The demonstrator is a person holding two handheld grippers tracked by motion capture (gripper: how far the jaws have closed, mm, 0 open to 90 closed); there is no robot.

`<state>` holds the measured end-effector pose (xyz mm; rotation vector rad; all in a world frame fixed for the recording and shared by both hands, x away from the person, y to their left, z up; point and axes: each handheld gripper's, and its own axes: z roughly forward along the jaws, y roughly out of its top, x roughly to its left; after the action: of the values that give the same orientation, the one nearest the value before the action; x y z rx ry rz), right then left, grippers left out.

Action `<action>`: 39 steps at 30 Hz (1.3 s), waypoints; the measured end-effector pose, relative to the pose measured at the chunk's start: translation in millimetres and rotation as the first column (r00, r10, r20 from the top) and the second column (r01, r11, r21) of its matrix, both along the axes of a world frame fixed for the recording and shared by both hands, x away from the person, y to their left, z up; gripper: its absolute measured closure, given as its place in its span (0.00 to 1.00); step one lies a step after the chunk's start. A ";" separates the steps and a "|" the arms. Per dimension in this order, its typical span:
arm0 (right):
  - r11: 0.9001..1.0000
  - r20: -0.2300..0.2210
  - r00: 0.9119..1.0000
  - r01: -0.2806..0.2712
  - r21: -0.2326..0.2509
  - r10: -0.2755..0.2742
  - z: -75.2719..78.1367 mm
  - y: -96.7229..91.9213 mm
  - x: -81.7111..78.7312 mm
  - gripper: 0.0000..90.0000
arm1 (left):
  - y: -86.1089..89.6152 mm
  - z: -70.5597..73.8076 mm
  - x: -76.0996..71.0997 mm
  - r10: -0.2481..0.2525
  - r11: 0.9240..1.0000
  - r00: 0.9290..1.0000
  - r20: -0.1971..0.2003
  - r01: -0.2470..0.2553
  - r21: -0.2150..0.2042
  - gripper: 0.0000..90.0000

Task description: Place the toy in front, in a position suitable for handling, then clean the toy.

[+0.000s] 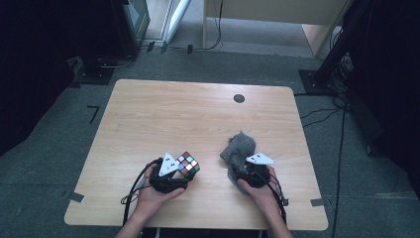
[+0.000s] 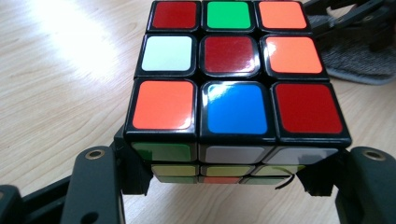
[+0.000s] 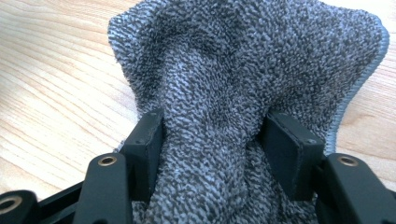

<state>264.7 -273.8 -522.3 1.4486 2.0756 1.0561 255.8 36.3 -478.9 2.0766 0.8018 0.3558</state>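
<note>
Scrambled plastic colour-tile puzzle cube (image 2: pixel 236 88) sits clamped in the left gripper (image 1: pixel 174 174), just above the wooden table (image 1: pixel 163 114) at seven o'clock. At five o'clock the right gripper (image 1: pixel 246 167) has its jaws around a bunched grey terry cloth (image 3: pixel 243 84), pressing its folds. Both things seem secured; wiping the cube is probably what remains.

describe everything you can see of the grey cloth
The grey cloth looks like speckled terry towelling with a stitched light-grey hem along one edge. It sits bunched in a rumpled heap on the wooden table, right of the puzzle cube. The right tongs have a thick fold gathered between their pads, which press into it.
</note>
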 end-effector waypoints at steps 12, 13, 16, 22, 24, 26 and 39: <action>1.000 0.013 1.000 -0.025 -0.014 0.025 0.2 1.2 -3.1 0.77 | -2.8 9.5 0.5 -0.023 0.998 0.999 -0.045 0.021 -0.058 0.38; 0.999 0.015 0.999 -0.028 -0.016 0.028 0.3 1.3 -3.2 0.79 | -1.9 9.7 0.7 -0.025 0.998 0.999 -0.043 0.022 -0.063 0.38; 0.999 0.028 0.999 -0.018 -0.041 0.019 1.5 3.5 -5.0 0.87 | 0.1 10.0 1.6 -0.022 0.998 0.999 -0.032 0.021 -0.054 0.38; 0.999 0.103 0.994 -0.037 0.039 0.032 11.5 2.1 -13.2 0.89 | -0.4 10.4 3.9 -0.029 0.998 0.999 -0.020 0.028 -0.050 0.38; 0.997 0.125 0.992 -0.041 0.061 0.033 16.4 2.1 -15.5 0.89 | -1.0 10.1 3.9 -0.035 0.998 0.999 -0.020 0.034 -0.046 0.38; 0.991 0.183 0.981 -0.078 0.105 0.058 33.6 5.1 -23.5 0.89 | -4.2 8.3 2.8 -0.057 0.998 0.998 -0.022 0.056 -0.036 0.38; 0.941 0.245 0.913 -0.338 0.011 0.325 86.0 66.9 -58.6 0.86 | -49.0 4.6 -17.3 -0.151 0.978 0.988 0.026 0.146 0.148 0.38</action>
<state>206.1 -206.9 -436.3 0.9480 2.1720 1.3510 238.4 -12.7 -474.3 2.2443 0.6094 0.3793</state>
